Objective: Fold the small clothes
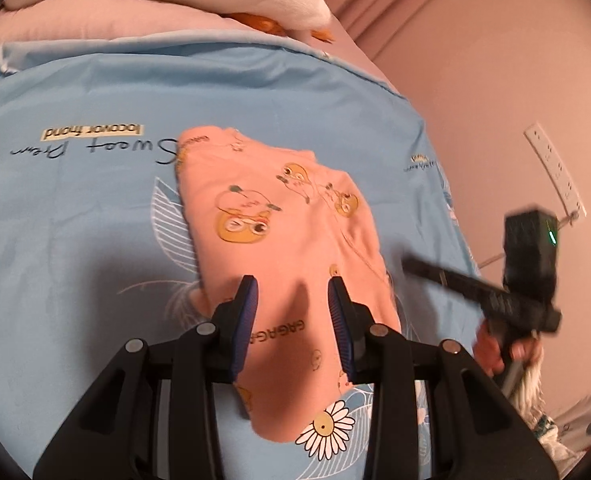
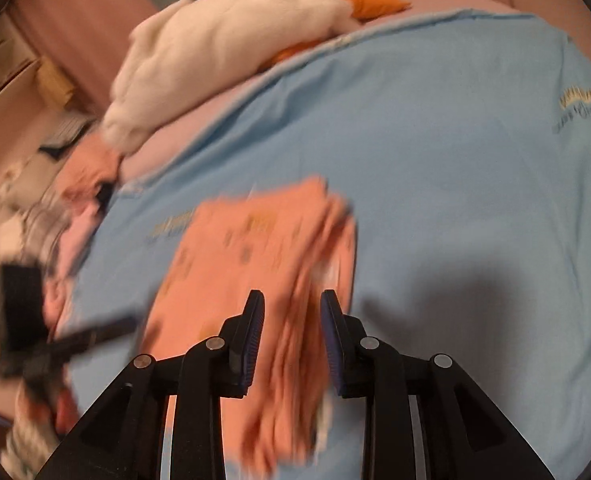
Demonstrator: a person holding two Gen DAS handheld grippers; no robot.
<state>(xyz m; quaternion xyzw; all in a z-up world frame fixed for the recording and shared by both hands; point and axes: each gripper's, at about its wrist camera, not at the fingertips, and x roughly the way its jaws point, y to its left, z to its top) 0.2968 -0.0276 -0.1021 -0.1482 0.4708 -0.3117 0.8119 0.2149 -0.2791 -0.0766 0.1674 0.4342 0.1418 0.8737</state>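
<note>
The pink garment [image 1: 279,240] lies folded at the centre of the blue sheet [image 1: 75,220]. Your left gripper [image 1: 293,284] hovers above its 6 o'clock edge, jaws part-open, gripping nothing. Your right gripper [image 2: 292,300], at 3 o'clock, stands narrowly apart, empty.

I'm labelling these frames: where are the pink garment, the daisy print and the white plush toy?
pink garment [image 1: 279,216], left wrist view: on its printed middle.
daisy print [image 1: 325,426], left wrist view: on its yellow centre.
white plush toy [image 2: 223,48], right wrist view: on its body.
</note>
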